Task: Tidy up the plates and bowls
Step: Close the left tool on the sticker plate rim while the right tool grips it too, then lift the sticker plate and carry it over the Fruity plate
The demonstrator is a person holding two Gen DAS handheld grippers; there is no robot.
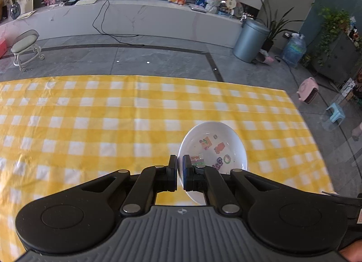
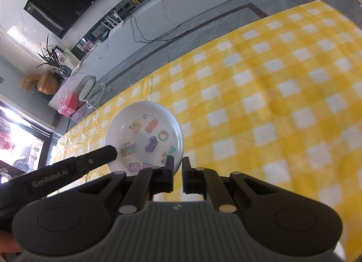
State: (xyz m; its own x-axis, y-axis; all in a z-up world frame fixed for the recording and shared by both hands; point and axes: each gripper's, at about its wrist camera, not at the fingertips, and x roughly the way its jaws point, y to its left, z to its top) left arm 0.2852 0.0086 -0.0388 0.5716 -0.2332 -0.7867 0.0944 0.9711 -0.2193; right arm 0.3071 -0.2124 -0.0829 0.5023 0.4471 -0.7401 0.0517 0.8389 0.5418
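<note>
A white plate (image 1: pixel 212 146) with colourful cartoon pictures on its face hangs above the yellow checked tablecloth (image 1: pixel 90 126), carried between both grippers. My left gripper (image 1: pixel 179 159) is shut on the plate's left rim, which runs between its pads. In the right wrist view the same plate (image 2: pixel 144 135) sits ahead and to the left. My right gripper (image 2: pixel 178 160) is shut on the plate's right rim. The left gripper (image 2: pixel 112 151) reaches in from the left onto the opposite rim.
The tablecloth (image 2: pixel 271 103) covers the whole table. Its far edge (image 1: pixel 158 77) meets grey floor. Beyond stand a small wheeled stool (image 1: pixel 25 46), a grey bin (image 1: pixel 248 40), a water jug (image 1: pixel 294 50) and a long white counter (image 1: pixel 135 17).
</note>
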